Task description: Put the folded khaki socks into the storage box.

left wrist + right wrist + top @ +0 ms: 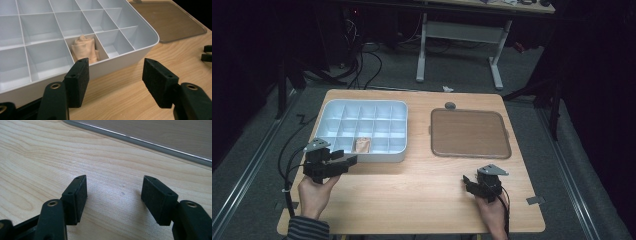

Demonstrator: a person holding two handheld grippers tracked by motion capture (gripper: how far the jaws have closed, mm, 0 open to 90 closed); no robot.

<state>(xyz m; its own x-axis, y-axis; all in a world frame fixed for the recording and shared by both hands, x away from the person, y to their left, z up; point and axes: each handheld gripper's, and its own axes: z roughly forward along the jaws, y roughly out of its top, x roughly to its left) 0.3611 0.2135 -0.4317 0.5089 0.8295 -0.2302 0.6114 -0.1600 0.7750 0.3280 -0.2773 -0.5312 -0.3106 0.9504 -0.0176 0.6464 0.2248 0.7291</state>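
The organiser tray (140, 47) runs off the left gripper view's top and left edges; its peach bundle (86, 48) (perhaps crumpled cloth) is partly hidden behind a divider.

Smooth pale plastic organiser tray (140, 48), crumpled beige cloth (85, 48), matt wood-grain table (45, 157).

1. A brown flat lid (470, 133) lies on the right part of the wooden table (412, 200).
2. A small grey round thing (450, 105) sits just behind the lid.
3. A white desk frame (459, 47) stands on the grey floor (257, 165) behind the table.
4. Black cables (362, 70) lie on the floor.
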